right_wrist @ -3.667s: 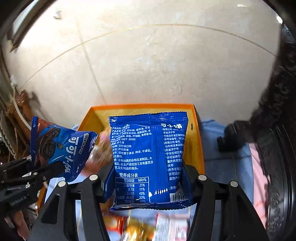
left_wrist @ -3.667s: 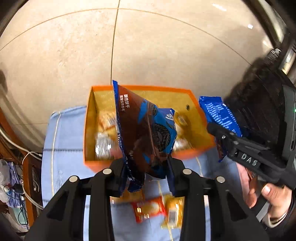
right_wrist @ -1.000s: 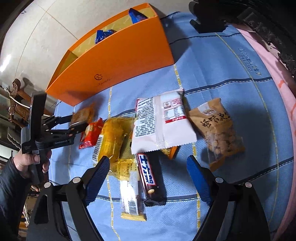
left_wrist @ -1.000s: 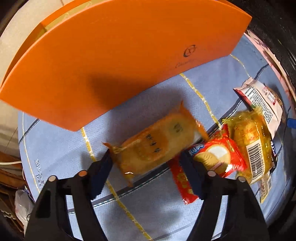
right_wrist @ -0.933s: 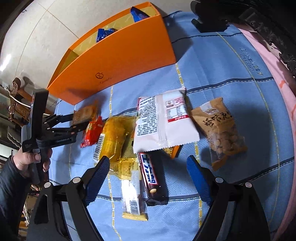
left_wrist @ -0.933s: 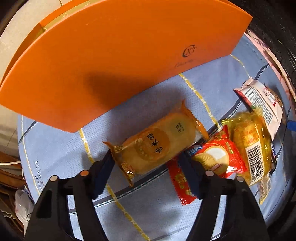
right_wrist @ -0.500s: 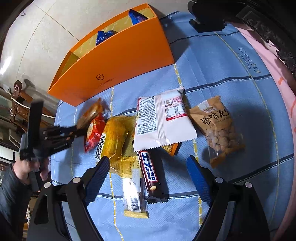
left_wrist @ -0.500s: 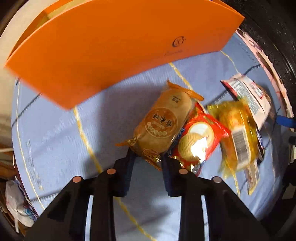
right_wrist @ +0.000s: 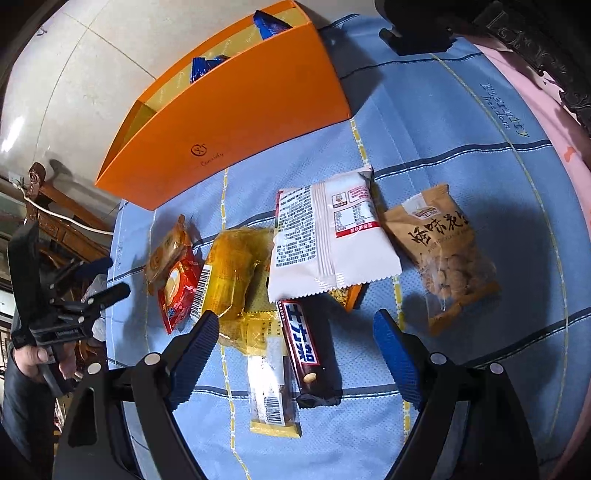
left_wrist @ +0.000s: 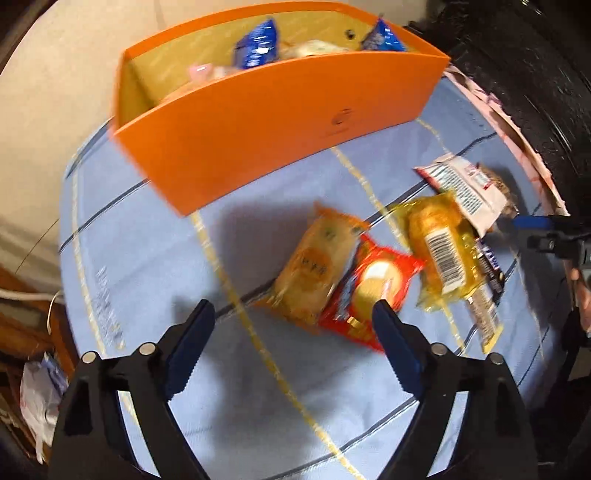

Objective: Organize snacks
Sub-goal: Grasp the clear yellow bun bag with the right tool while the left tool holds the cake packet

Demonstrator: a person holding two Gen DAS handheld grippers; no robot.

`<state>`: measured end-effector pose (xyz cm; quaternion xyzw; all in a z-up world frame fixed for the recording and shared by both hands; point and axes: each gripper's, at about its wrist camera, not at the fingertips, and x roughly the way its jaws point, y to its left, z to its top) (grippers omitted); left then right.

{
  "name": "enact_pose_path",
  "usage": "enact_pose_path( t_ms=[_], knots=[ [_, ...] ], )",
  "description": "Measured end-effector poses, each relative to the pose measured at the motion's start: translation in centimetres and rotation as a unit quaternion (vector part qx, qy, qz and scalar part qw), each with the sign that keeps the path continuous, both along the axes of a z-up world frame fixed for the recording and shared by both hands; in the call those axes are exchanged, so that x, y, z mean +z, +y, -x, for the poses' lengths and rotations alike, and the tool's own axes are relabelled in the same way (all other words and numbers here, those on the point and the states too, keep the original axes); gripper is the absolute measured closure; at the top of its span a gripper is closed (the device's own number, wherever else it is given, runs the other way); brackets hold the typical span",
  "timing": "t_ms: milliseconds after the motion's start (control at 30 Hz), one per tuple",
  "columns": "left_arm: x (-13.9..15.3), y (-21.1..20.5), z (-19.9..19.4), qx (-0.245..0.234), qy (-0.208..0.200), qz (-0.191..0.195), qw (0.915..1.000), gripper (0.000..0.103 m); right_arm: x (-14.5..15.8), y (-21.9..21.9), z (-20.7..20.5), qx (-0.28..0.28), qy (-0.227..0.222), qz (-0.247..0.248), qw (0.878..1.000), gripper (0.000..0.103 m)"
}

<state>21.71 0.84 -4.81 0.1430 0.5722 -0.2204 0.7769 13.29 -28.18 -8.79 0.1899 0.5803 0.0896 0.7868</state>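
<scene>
The orange box [left_wrist: 258, 122] stands at the back of the blue cloth [left_wrist: 147, 258] with blue packets and other snacks inside. My left gripper [left_wrist: 291, 310] hovers above the cloth, jaws opening, nothing between them. Just beyond it an orange cake packet [left_wrist: 317, 266] lies on the cloth, partly over a red packet [left_wrist: 373, 291]. My right gripper [right_wrist: 295, 317] stands open over a dark chocolate bar [right_wrist: 306, 343], not touching it. Around the bar lie a yellow packet [right_wrist: 232, 273], a white packet [right_wrist: 328, 236] and a brown peanut bag [right_wrist: 447, 251]. The left gripper [right_wrist: 107, 278] shows at the left edge.
A long bar with a barcode [right_wrist: 269, 391] lies beside the chocolate bar. A black object [right_wrist: 417, 33] sits on the cloth's far edge, pink fabric [right_wrist: 554, 92] runs along the right. Wooden furniture [right_wrist: 55, 206] and a white cable stand left of the cloth, above tiled floor.
My left gripper shut on the end of the orange cake packet, swung it against the red packet, then let go, opened wide and rose. The right gripper kept still.
</scene>
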Motion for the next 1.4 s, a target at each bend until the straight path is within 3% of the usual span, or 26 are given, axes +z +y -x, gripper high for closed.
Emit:
enact_pose_path(
  t_ms=[100,167,233,500,600,633,767,933,1033,1067,1133,1200,1233,1300,1333,1400],
  knots=[
    [-1.8,-3.0,-1.4,-0.016,0.012,-0.010,0.9998,0.022,0.2,0.4,-0.1,0.003,0.000,0.004,1.000,0.017],
    [-3.4,-4.4,-2.3,-0.024,0.039,-0.007,0.9989,0.040,0.4,0.3,0.1,0.003,-0.002,0.005,1.000,0.017],
    [-4.2,-4.9,-3.1,-0.010,0.044,0.018,0.9988,0.039,0.6,0.1,0.2,0.001,-0.004,0.010,1.000,0.017],
    [-5.2,-1.8,-3.0,0.046,0.084,0.088,0.9915,0.041,0.8,-0.7,0.7,-0.010,-0.005,0.007,1.000,0.017],
    [-5.7,0.3,-2.8,0.086,0.106,0.129,0.9823,0.049,1.0,-0.3,0.7,-0.002,-0.006,0.006,1.000,0.017],
    [-5.8,1.1,-2.7,0.102,0.108,0.132,0.9801,0.058,1.1,0.0,0.6,0.000,-0.006,0.005,1.000,0.017],
    [-5.7,3.1,-2.3,0.141,0.098,0.115,0.9784,0.065,1.4,0.4,0.5,0.007,-0.010,0.004,1.000,0.017],
    [-5.6,4.4,-2.3,0.181,0.086,0.088,0.9759,0.065,1.4,0.6,0.4,0.009,-0.007,0.004,1.000,0.017],
    [-5.8,2.9,-2.3,0.165,0.071,0.047,0.9825,0.056,1.3,0.8,0.4,0.012,-0.005,0.011,1.000,0.017],
    [-5.9,2.1,-2.3,0.156,0.071,0.042,0.9843,0.040,1.3,0.8,0.5,0.011,-0.005,0.010,1.000,0.017],
    [-6.3,0.5,-2.2,0.141,0.065,0.018,0.9877,0.027,1.3,0.7,0.5,0.010,-0.005,0.010,1.000,0.017],
    [-6.6,-1.0,-2.1,0.127,0.044,-0.018,0.9908,0.027,1.4,0.9,0.5,0.013,-0.005,0.014,1.000,0.017],
    [-6.6,-1.1,-2.0,0.130,0.037,-0.023,0.9906,0.029,1.5,1.0,0.5,0.014,-0.006,0.016,1.000,0.017],
    [-6.3,-0.9,-2.0,0.145,0.024,-0.031,0.9886,0.046,1.6,1.5,0.4,0.018,-0.007,0.016,1.000,0.017],
    [-6.1,-0.3,-2.1,0.159,0.024,-0.026,0.9866,0.066,1.6,1.7,0.4,0.021,-0.007,0.019,1.000,0.017],
    [-5.9,1.2,-2.0,0.175,0.038,-0.009,0.9839,0.067,1.7,2.8,0.1,0.034,-0.008,0.026,0.999,0.017]
  ],
)
